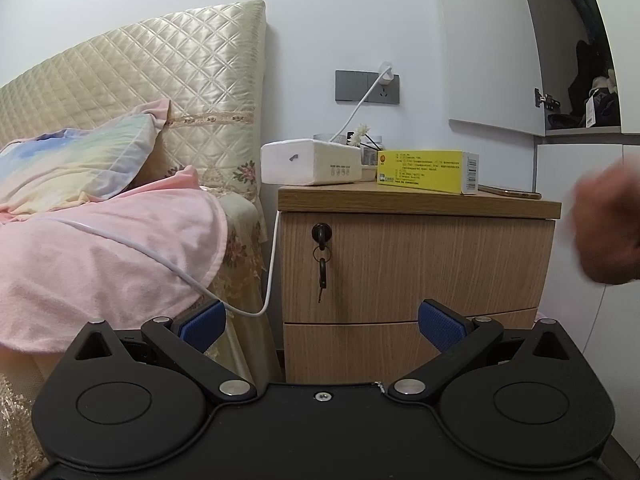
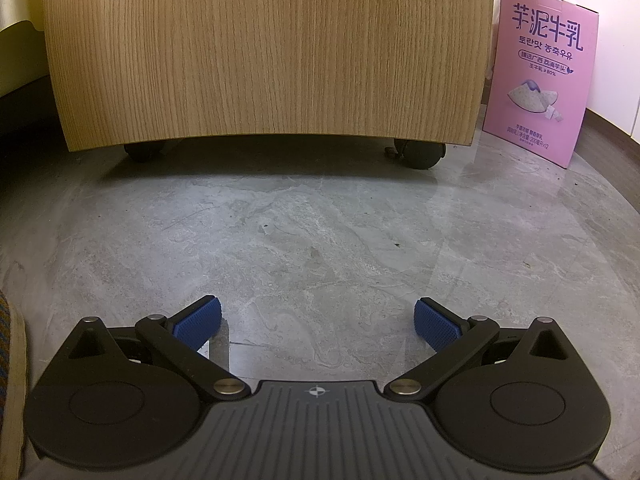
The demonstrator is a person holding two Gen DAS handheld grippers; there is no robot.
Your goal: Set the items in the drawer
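A wooden bedside cabinet stands in front of me with its drawers shut and a key in the top drawer's lock. On its top lie a yellow box, a white tissue pack and a phone. My left gripper is open and empty, a short way in front of the drawers. My right gripper is open and empty, held low over the grey floor, facing the cabinet's bottom front and its castors.
A bed with a pink blanket and a quilted headboard is to the left of the cabinet. A white charging cable hangs beside it. A pink milk carton box stands on the floor to the right. A blurred hand is at the right edge.
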